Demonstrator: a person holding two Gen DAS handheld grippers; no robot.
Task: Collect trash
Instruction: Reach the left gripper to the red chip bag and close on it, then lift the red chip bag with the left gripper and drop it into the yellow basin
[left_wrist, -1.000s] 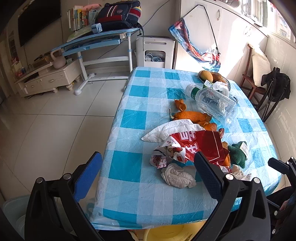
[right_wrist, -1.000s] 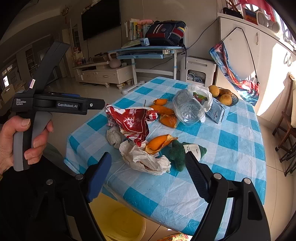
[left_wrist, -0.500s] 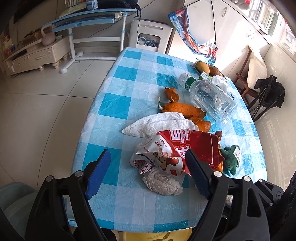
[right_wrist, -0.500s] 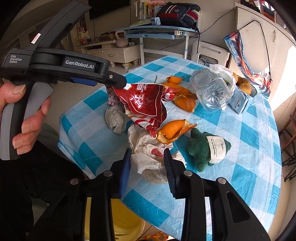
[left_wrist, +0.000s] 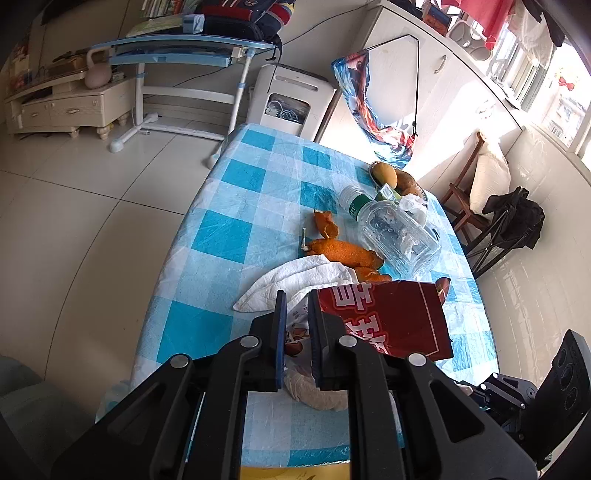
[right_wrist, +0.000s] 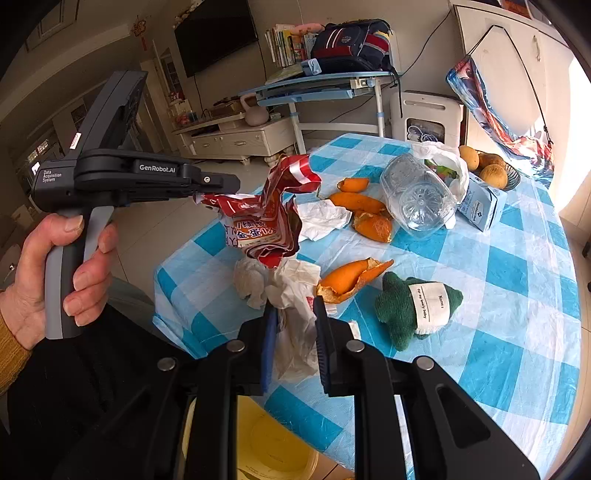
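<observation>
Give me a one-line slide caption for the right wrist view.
Right gripper shut on crumpled white plastic bag; left gripper lifts red snack wrapper off checked table.

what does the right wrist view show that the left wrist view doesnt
Only the right wrist view shows the green plush toy, the blue-and-white carton, the hand holding the left gripper, and the right gripper shut on a crumpled white plastic bag. Only the left wrist view shows the wooden chair. Both show the red snack wrapper in the left gripper and the clear plastic bottle.
</observation>
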